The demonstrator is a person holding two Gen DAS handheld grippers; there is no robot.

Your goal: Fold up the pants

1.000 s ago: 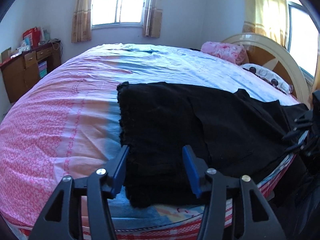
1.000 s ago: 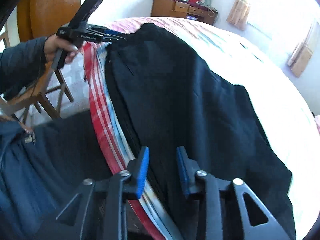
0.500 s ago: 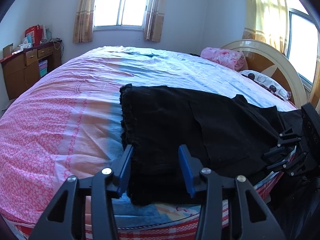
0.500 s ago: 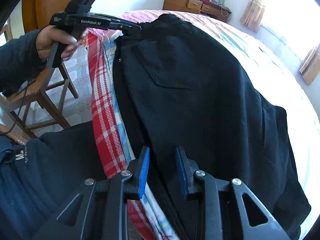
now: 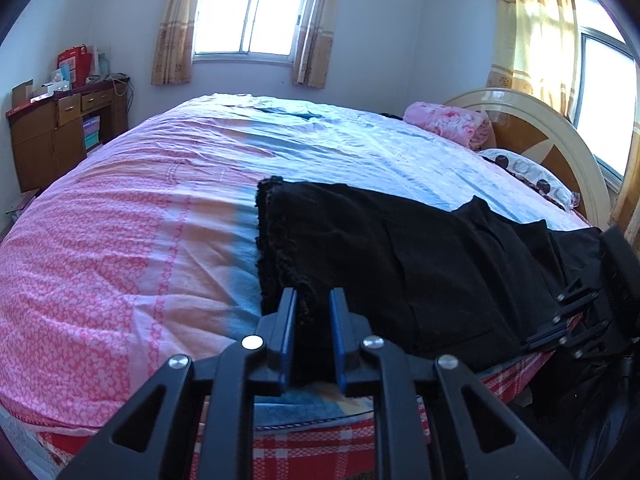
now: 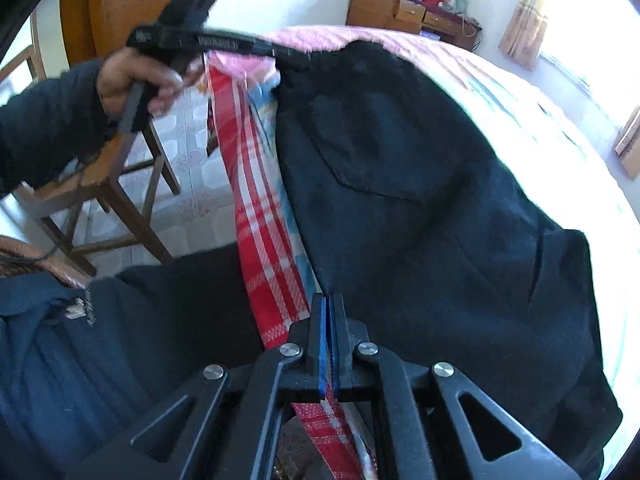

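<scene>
One pair of black pants [image 5: 400, 264] lies flat on the bed [image 5: 140, 216], along its near edge, just above the red plaid sheet [image 6: 260, 216] that hangs down the side. The long axis of the pants runs parallel to that edge: in the left wrist view, the frayed, ruffled end points left toward the pink part of the bedspread, and the rest stretches right toward the headboard [image 5: 560, 136]. A back pocket [image 6: 380, 148] faces up in the right wrist view.

There are two grippers, one at each end of the near edge. The left gripper [image 5: 313, 320] has just been closing its jaws, and the frayed corner of the pants stands bunched between the blue pads, which press on it. A hand [image 6: 136, 80] holds this gripper by its handle, with a dark sleeve behind it. The right gripper [image 6: 329, 320] has also just been closing; its jaws are clenched together at the edge of the pants, though whether they pinch the black cloth, the bedsheet, or both, I cannot tell.

Two pillows lie by the headboard, one pink [image 5: 448, 120] and one white with dark spots [image 5: 528, 172]. One wooden chair [image 6: 108, 184] stands beside the bed.
</scene>
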